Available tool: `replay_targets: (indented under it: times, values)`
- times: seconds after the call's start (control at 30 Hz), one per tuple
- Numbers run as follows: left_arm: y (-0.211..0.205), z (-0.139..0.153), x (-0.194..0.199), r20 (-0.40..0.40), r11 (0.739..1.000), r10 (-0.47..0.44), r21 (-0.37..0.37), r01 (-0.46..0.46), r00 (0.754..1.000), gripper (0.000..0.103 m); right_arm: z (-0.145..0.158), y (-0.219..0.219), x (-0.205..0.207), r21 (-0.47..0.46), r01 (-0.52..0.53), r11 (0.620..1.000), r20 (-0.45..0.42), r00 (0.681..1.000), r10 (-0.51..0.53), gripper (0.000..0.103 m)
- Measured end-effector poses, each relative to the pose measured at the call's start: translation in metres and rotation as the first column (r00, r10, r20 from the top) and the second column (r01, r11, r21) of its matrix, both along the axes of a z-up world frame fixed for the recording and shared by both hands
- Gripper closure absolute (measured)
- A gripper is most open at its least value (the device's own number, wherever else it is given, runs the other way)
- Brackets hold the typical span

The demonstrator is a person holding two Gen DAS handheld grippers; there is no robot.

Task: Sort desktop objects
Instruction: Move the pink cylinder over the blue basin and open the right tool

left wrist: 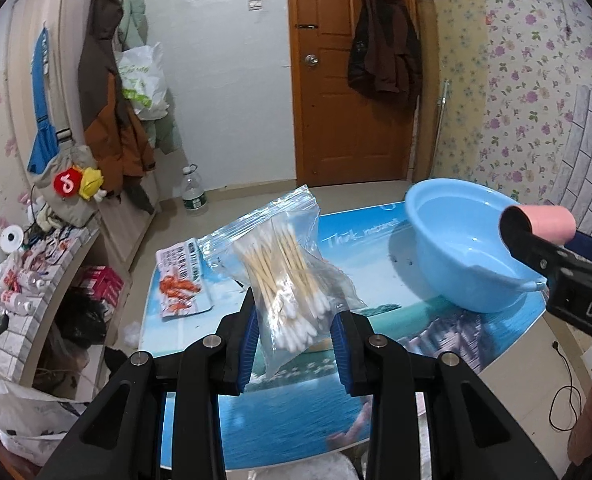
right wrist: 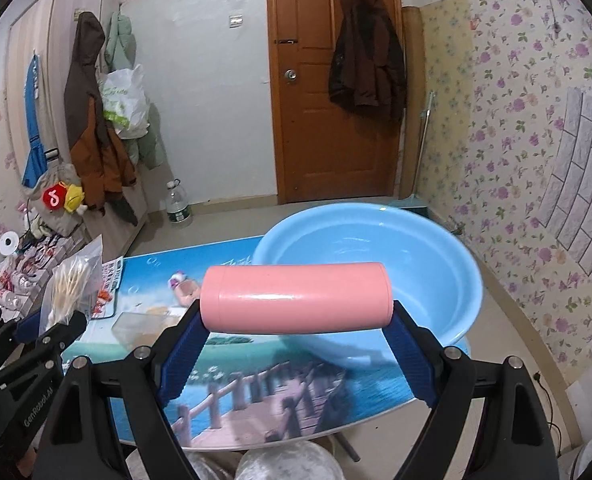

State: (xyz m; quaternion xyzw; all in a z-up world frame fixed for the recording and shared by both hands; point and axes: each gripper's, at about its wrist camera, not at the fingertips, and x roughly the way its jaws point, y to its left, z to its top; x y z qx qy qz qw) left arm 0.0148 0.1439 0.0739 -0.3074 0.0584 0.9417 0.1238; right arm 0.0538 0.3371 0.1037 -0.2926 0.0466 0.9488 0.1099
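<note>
My left gripper (left wrist: 293, 328) is shut on a clear zip bag of cotton swabs (left wrist: 283, 268), held up above the table with the bag's top pointing away. My right gripper (right wrist: 296, 316) is shut on a pink cylinder (right wrist: 296, 298), lying crosswise between the blue pads, end to end. In the left wrist view the pink cylinder (left wrist: 544, 222) and right gripper (left wrist: 536, 236) show at the right, over the rim of the light blue basin (left wrist: 456, 240). In the right wrist view the swab bag (right wrist: 69, 284) and left gripper (right wrist: 61, 326) appear at the left. The blue basin (right wrist: 376, 264) lies just beyond the cylinder.
The table (left wrist: 296, 412) has a glossy seaside picture on top. A printed snack packet (left wrist: 177, 276) lies at its far left corner. A cluttered shelf (left wrist: 27, 280) stands left of the table; a water bottle (left wrist: 193, 192) stands on the floor near the door (left wrist: 348, 80).
</note>
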Motion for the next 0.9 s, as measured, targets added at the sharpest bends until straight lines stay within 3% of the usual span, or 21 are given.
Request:
replay_targets:
  times: [0.43,0.9]
  values:
    - [0.026,-0.003,-0.007,0.023,0.999,-0.027,-0.023,0.028,0.999,0.072,0.007,0.056,-0.021,0.016,0.062,0.998,0.038,0.997,-0.063,0.015]
    - [0.042,-0.012,-0.019,0.052,0.999,-0.034,-0.035,0.036,0.998,0.072,-0.044,0.095,-0.074,0.004,0.085,0.996,0.180,0.980,-0.084,0.015]
